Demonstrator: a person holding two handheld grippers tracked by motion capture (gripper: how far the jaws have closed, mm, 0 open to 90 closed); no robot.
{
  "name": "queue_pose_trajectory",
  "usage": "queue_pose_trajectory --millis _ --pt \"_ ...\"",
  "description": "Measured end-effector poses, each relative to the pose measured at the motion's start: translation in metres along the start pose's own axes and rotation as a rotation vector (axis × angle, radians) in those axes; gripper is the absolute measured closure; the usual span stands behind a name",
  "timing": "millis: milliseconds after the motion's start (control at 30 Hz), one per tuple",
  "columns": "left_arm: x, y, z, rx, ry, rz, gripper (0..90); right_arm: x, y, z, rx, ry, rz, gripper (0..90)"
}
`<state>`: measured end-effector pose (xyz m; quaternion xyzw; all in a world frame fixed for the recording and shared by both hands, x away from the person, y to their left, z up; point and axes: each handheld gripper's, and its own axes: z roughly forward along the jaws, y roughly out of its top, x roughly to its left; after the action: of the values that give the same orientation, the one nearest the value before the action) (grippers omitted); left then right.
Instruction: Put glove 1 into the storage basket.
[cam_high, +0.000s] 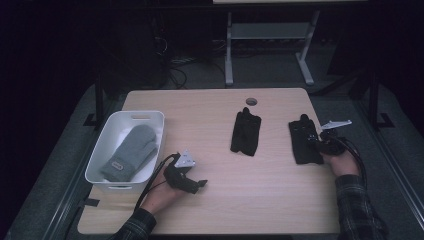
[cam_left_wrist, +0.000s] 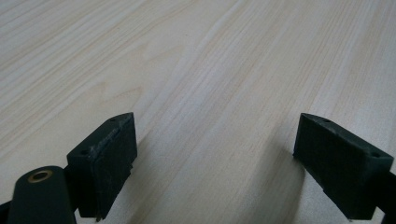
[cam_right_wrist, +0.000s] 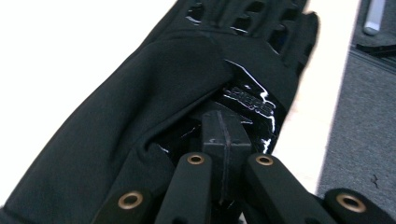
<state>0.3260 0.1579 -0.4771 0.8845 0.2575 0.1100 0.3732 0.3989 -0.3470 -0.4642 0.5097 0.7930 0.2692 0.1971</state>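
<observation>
Two black gloves lie on the wooden table (cam_high: 215, 210), one near the middle (cam_high: 245, 132) and one at the right (cam_high: 303, 142). My right gripper (cam_high: 318, 143) rests on the right glove's near edge. In the right gripper view its jaws are pressed together, pinching a fold of that black glove (cam_right_wrist: 140, 107) at the gripper's tip (cam_right_wrist: 223, 133). My left gripper (cam_high: 198, 183) hovers low over bare wood at the front left, beside the bin. Its jaws stand wide apart with nothing between them (cam_left_wrist: 217, 140).
A white plastic bin (cam_high: 150, 117) sits at the table's left edge with a grey mitten (cam_high: 131, 152) inside. A round cable hole (cam_high: 251, 101) is near the far edge. A desk frame (cam_high: 267, 40) stands on the dark floor behind the table.
</observation>
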Motion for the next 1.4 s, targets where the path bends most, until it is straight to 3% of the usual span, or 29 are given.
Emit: queue_pose_trajectory --millis 367,600,1400 --pt "0.000 0.000 0.000 -0.001 -0.001 -0.002 12.4 0.027 -0.001 -0.005 0.026 0.055 -0.071 90.0" --pt "0.000 0.000 0.000 -0.003 -0.002 -0.004 12.4 0.053 -0.003 -0.011 0.047 0.099 -0.146 90.0" --pt "0.000 0.000 0.000 -0.005 0.000 0.000 12.4 0.116 -0.025 -0.035 0.048 0.267 -0.302 90.0"
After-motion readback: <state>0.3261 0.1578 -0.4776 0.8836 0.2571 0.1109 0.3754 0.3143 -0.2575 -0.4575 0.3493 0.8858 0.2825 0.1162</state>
